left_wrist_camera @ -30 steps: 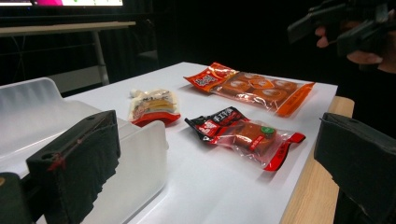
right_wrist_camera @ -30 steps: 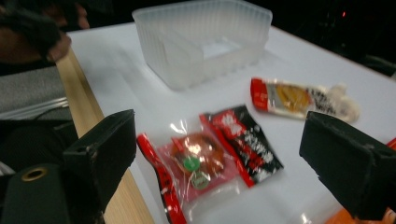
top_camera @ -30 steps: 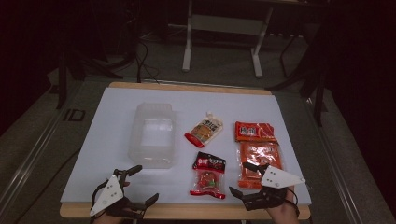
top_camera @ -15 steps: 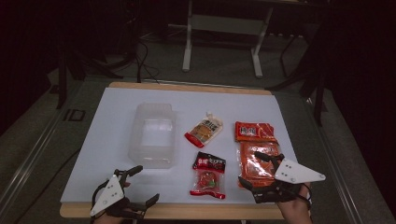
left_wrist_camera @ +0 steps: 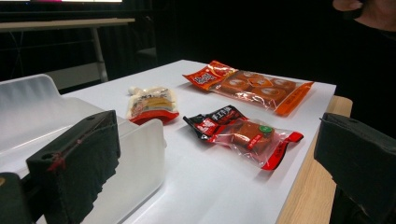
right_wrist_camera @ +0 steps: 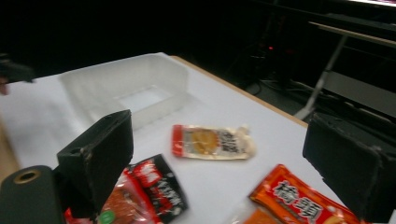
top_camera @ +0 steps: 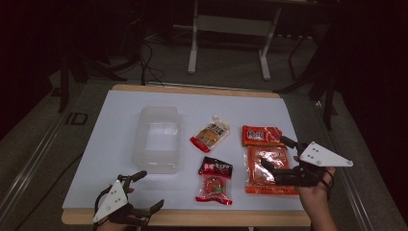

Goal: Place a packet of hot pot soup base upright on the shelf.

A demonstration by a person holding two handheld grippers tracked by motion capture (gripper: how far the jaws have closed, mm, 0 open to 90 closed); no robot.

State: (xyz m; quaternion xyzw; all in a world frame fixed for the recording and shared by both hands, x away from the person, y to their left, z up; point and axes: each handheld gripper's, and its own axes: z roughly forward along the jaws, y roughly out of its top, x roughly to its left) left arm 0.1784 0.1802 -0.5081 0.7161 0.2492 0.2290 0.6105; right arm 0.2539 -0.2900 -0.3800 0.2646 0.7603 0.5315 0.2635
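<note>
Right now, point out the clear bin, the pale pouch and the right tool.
Clear bin (top_camera: 141, 144), high view, left wall.
Pale pouch (top_camera: 210, 134), high view, its middle.
Right tool (top_camera: 278, 154), high view, between its fingertips.

The room is dim, its far walls lost in near-black, with most light falling on the white table top (top_camera: 120, 125), which has a wooden edge along its near side. Beyond the table's far edge stands a pale metal stand (top_camera: 230, 29) with two legs on a grey floor (top_camera: 226, 77). Dark cables (top_camera: 144, 57) trail left of that stand.
</note>
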